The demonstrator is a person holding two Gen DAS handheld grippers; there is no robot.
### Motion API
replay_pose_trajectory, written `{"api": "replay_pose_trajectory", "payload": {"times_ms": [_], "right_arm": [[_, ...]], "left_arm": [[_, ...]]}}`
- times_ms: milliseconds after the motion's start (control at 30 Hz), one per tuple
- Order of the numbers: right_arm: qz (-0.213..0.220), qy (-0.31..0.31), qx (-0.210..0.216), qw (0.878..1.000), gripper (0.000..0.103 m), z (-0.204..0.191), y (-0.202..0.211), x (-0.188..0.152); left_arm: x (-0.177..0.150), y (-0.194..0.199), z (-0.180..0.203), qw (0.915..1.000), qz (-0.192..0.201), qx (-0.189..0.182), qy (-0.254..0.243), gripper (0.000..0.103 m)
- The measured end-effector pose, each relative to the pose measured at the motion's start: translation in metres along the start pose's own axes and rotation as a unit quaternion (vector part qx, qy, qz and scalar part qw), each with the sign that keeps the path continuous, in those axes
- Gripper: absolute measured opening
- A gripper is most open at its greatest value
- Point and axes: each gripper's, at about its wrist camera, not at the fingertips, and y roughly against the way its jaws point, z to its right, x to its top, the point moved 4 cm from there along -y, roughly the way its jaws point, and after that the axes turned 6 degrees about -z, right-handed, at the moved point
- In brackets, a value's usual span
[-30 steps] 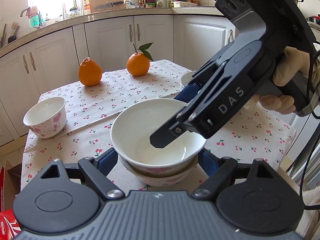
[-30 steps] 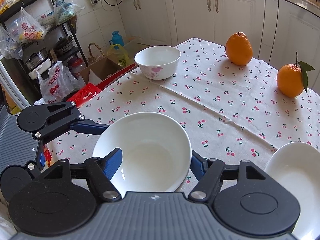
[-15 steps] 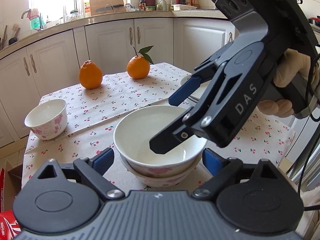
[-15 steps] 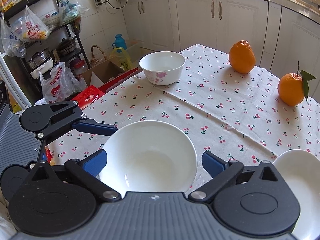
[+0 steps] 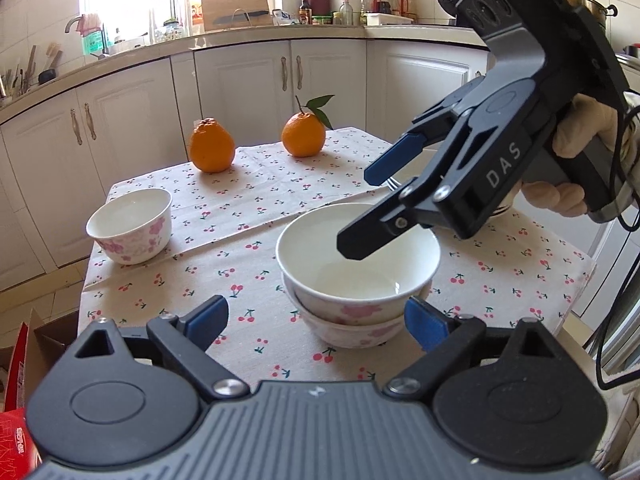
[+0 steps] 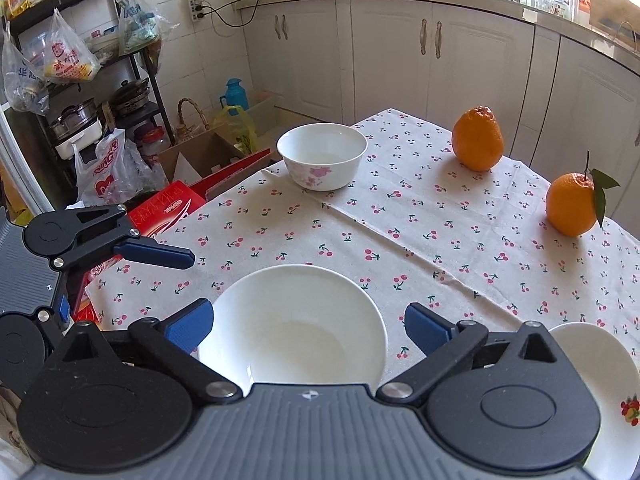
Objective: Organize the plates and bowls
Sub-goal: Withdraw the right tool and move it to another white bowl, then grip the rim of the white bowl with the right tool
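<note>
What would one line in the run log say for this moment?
stacked bowls: two nested | right gripper: open, above stack | left gripper: open, beside stack | single bowl: apart

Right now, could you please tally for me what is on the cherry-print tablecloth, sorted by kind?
White floral bowls: 3, namely two nested in a stack and one standing alone.
Oranges: 2, namely a knobbly one and a leafy one.
White plate with fruit print at the table's edge: 1.
Total: 6.

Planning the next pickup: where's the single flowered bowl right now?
The single flowered bowl sits alone at the table's far left in the left wrist view, left of the stacked bowls and nearer than the oranges.
</note>
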Motion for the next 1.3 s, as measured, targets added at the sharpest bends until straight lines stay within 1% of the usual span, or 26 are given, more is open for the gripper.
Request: {"api": "replay_pose_trajectory", "payload": {"times_ms": [133, 300, 533, 633, 833, 1000, 1300], "right_arm": [[0.002, 0.015, -0.004, 1.000, 0.103, -0.003, -0.002, 0.009], [0.003, 0.026, -0.005, 1.000, 0.103, -0.004, -0.010, 0.027], [0.004, 0.044, -0.003, 0.999, 0.103, -0.003, -0.024, 0.057], [0.002, 0.049, -0.001, 0.999, 0.103, -0.001, -0.031, 0.071], [-0.006, 0.063, 0.004, 0.998, 0.103, 0.007, -0.051, 0.104], [-0.015, 0.059, 0.017, 0.998, 0.103, 0.018, -0.075, 0.133], [-0.040, 0.056, 0.035, 0.997, 0.103, 0.040, -0.122, 0.166]], "left_arm": [[-0.002, 0.005, -0.018, 0.9998, 0.002, 0.015, 0.012, 0.095], [-0.002, 0.003, -0.047, 0.9984, 0.007, 0.048, 0.028, 0.095], [0.005, -0.017, -0.093, 0.9929, 0.001, 0.105, 0.055, 0.095], [0.009, -0.027, -0.109, 0.9907, -0.001, 0.119, 0.066, 0.095], [0.021, -0.046, -0.133, 0.9891, 0.007, 0.129, 0.070, 0.095], [0.030, -0.066, -0.152, 0.9889, 0.013, 0.126, 0.077, 0.095], [0.037, -0.098, -0.170, 0.9902, 0.010, 0.118, 0.075, 0.095]]}}
